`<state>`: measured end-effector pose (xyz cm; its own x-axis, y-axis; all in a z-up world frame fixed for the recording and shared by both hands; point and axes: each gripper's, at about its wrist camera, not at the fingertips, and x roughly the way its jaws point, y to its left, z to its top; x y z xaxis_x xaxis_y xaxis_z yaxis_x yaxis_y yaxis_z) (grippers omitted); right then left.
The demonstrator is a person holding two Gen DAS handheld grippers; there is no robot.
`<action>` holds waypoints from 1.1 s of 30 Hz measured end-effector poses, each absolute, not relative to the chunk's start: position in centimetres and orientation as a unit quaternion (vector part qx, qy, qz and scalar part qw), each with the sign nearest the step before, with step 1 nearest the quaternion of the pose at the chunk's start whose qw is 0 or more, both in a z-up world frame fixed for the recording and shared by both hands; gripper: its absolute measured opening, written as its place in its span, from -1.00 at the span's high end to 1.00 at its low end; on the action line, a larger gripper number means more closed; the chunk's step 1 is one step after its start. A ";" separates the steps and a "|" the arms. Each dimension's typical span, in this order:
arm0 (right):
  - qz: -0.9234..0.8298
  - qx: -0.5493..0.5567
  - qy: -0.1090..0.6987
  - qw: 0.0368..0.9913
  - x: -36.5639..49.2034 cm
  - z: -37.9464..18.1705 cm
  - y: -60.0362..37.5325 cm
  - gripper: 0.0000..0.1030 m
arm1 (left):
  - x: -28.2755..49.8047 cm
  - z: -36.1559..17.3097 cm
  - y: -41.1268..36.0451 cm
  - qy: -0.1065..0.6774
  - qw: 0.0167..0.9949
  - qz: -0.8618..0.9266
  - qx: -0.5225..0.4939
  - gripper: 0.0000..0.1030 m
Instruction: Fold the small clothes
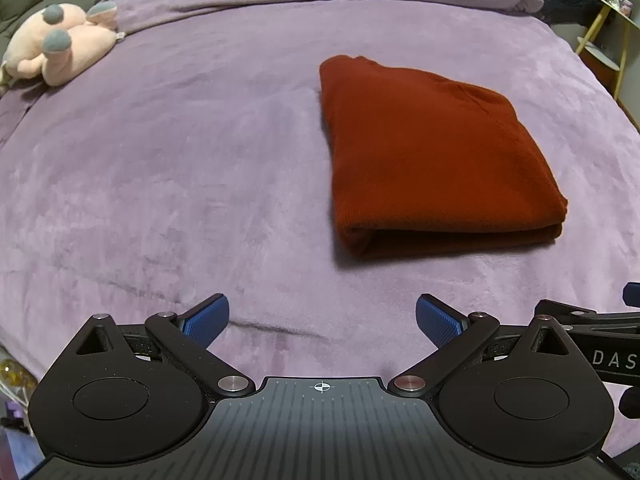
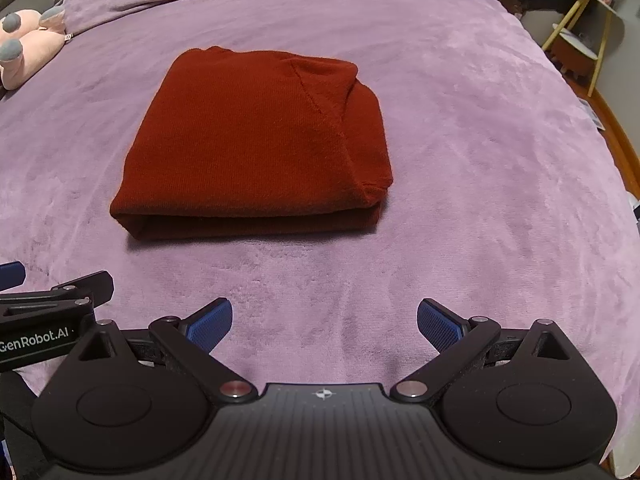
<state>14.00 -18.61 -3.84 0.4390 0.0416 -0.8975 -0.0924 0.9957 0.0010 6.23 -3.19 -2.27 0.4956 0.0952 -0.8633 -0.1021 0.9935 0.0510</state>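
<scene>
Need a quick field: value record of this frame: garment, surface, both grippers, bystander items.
garment: red knit garment, folded into a compact rectangle, lying flat
surface: purple blanket on a bed
left gripper: open, empty, apart from the garment, on its near side
right gripper: open, empty, apart from the garment, on its near side
contact: neither gripper touches the cloth
plush toy: pink with grey tips, far left on the blanket
side table: yellow-legged, far right, off the bed

1. A purple blanket (image 1: 160, 200) covers the bed.
2. A pink plush toy (image 1: 56, 46) lies at its far left.
3. A yellow-legged shelf (image 2: 588, 36) stands far right on wooden floor (image 2: 614, 120).
</scene>
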 end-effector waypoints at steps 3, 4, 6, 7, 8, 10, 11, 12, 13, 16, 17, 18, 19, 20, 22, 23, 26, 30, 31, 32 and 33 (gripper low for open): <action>0.038 -0.022 0.527 0.849 13.9 -3.7 -18.6 -0.92 | 6.2 -2.2 -3.2 0.499 0.865 0.057 -0.003 -0.99; 0.038 -0.022 0.527 0.849 14.0 -3.7 -18.6 -0.92 | 6.2 -2.2 -3.2 0.500 0.864 0.057 -0.003 -0.99; 0.037 -0.022 0.527 0.849 14.0 -3.7 -18.6 -0.92 | 6.2 -2.2 -3.2 0.500 0.864 0.056 -0.003 -0.99; 0.038 -0.022 0.527 0.849 14.0 -3.7 -18.6 -0.92 | 6.2 -2.2 -3.2 0.500 0.864 0.056 -0.003 -0.99; 0.038 -0.022 0.527 0.849 14.0 -3.7 -18.7 -0.92 | 6.2 -2.2 -3.2 0.501 0.864 0.056 -0.003 -0.99; 0.038 -0.023 0.527 0.849 14.0 -3.6 -18.7 -0.92 | 6.2 -2.2 -3.2 0.501 0.864 0.055 -0.004 -0.99; 0.038 -0.022 0.527 0.849 14.1 -3.6 -18.7 -0.92 | 6.2 -2.2 -3.2 0.501 0.864 0.055 -0.004 -0.99; 0.038 -0.022 0.527 0.849 14.1 -3.6 -18.7 -0.92 | 6.2 -2.2 -3.2 0.500 0.864 0.056 -0.004 -0.99; 0.038 -0.022 0.527 0.849 14.1 -3.6 -18.6 -0.92 | 6.2 -2.2 -3.2 0.500 0.864 0.056 -0.004 -0.99; 0.039 -0.023 0.526 0.850 14.0 -3.5 -18.6 -0.92 | 6.3 -2.2 -3.2 0.500 0.864 0.057 -0.005 -0.99; 0.040 -0.023 0.525 0.850 14.0 -3.5 -18.6 -0.92 | 6.3 -2.1 -3.2 0.500 0.864 0.057 -0.006 -0.99; 0.040 -0.024 0.525 0.850 14.0 -3.5 -18.5 -0.92 | 6.3 -2.1 -3.2 0.500 0.864 0.057 -0.006 -0.99; 0.041 -0.024 0.525 0.850 14.0 -3.5 -18.5 -0.92 | 6.3 -2.1 -3.2 0.500 0.864 0.058 -0.006 -0.99; 0.041 -0.025 0.525 0.850 14.0 -3.4 -18.5 -0.92 | 6.3 -2.1 -3.2 0.500 0.864 0.058 -0.005 -0.99; 0.040 -0.026 0.525 0.850 14.0 -3.4 -18.4 -0.92 | 6.3 -2.1 -3.2 0.500 0.864 0.057 -0.006 -0.99; 0.040 -0.025 0.525 0.850 14.0 -3.4 -18.4 -0.92 | 6.3 -2.1 -3.2 0.500 0.864 0.057 -0.006 -0.99; 0.040 -0.023 0.526 0.849 14.1 -3.4 -18.4 -0.92 | 6.3 -2.1 -3.1 0.501 0.864 0.057 -0.007 -0.99; 0.039 -0.023 0.527 0.849 14.1 -3.4 -18.5 -0.92 | 6.4 -2.1 -3.1 0.502 0.863 0.056 -0.006 -0.99; 0.040 -0.023 0.527 0.849 14.1 -3.4 -18.5 -0.92 | 6.4 -2.1 -3.1 0.503 0.862 0.056 -0.006 -0.99; 0.040 -0.022 0.527 0.849 14.1 -3.4 -18.5 -0.92 | 6.4 -2.1 -3.1 0.504 0.862 0.056 -0.006 -0.99; 0.040 -0.022 0.527 0.848 14.1 -3.4 -18.5 -0.92 | 6.4 -2.1 -3.1 0.504 0.862 0.056 -0.007 -0.99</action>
